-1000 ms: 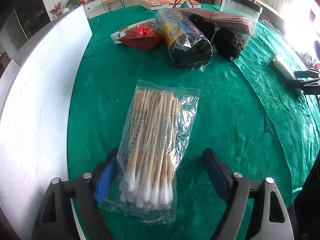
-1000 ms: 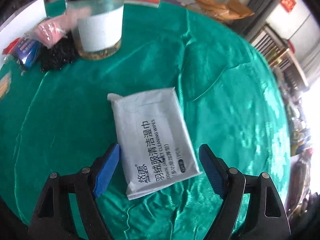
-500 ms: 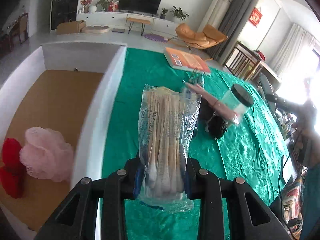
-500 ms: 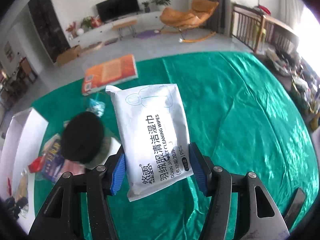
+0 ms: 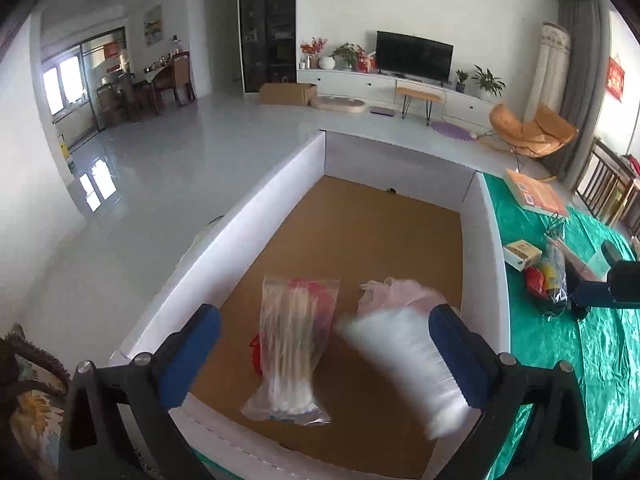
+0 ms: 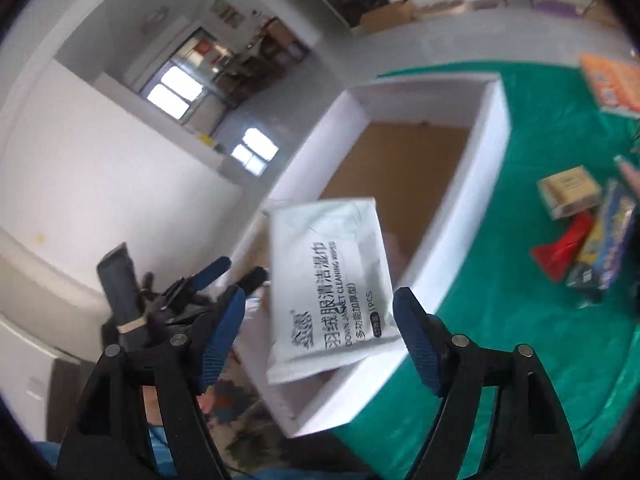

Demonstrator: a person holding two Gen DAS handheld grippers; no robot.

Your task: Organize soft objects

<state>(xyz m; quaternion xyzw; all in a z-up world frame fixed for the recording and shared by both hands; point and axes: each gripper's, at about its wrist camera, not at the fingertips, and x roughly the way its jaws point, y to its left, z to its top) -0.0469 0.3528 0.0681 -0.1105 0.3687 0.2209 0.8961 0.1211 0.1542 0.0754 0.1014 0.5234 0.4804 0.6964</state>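
My left gripper [image 5: 324, 354] is open above the near end of the white box [image 5: 486, 240]. The clear bag of cotton swabs [image 5: 294, 352] is free of my fingers, over the box's brown floor. A blurred white wipes pack [image 5: 404, 364] is falling into the box beside it. A pink bath puff [image 5: 400, 292] and a red item [image 5: 310, 284] lie beneath. My right gripper [image 6: 318, 330] is open; the white wipes pack [image 6: 332, 284] is between its fingers, loose, over the box's [image 6: 468, 200] near corner. The left gripper [image 6: 208, 280] shows at lower left.
On the green tablecloth [image 5: 596, 352] right of the box lie a small carton [image 5: 522, 252], a red packet [image 6: 564, 244], a dark bagged roll [image 5: 554, 276] and an orange book [image 5: 536, 196]. The right gripper's [image 5: 612, 284] dark body shows at far right.
Both grippers have moved over the white box and opened. The cotton swab bag and the wipes pack have been let go and are dropping into the box.
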